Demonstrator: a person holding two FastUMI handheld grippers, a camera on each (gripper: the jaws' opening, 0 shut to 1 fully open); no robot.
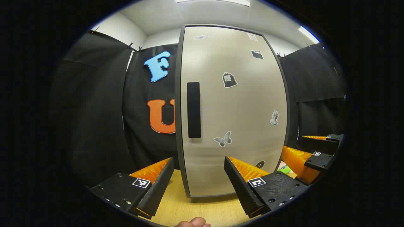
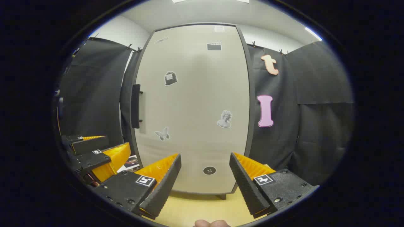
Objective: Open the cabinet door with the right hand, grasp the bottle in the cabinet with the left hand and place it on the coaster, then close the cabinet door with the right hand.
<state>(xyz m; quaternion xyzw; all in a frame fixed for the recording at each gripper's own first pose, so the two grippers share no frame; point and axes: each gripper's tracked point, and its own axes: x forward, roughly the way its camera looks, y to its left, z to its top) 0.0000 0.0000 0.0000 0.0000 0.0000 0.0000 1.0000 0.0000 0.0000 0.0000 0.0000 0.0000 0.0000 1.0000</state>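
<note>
A tall cabinet with a pale beige door (image 1: 233, 110) stands shut in front of me on the wooden table (image 1: 195, 209). Its dark vertical handle (image 1: 193, 110) runs along the door's left edge; in the right gripper view the handle (image 2: 136, 106) sticks out at the left side of the door (image 2: 192, 107). My left gripper (image 1: 199, 186) is open, facing the lower door just below the handle. My right gripper (image 2: 205, 183) is open too, facing the door's lower middle. Each gripper appears beside the other: the right one (image 1: 311, 159) and the left one (image 2: 94, 153). The shut door hides the cabinet's inside.
Black cloth walls close in on both sides and behind the cabinet. Several stickers dot the door. Some printed paper (image 2: 131, 163) lies on the table left of the cabinet, and a green item (image 1: 285, 169) lies near the right gripper.
</note>
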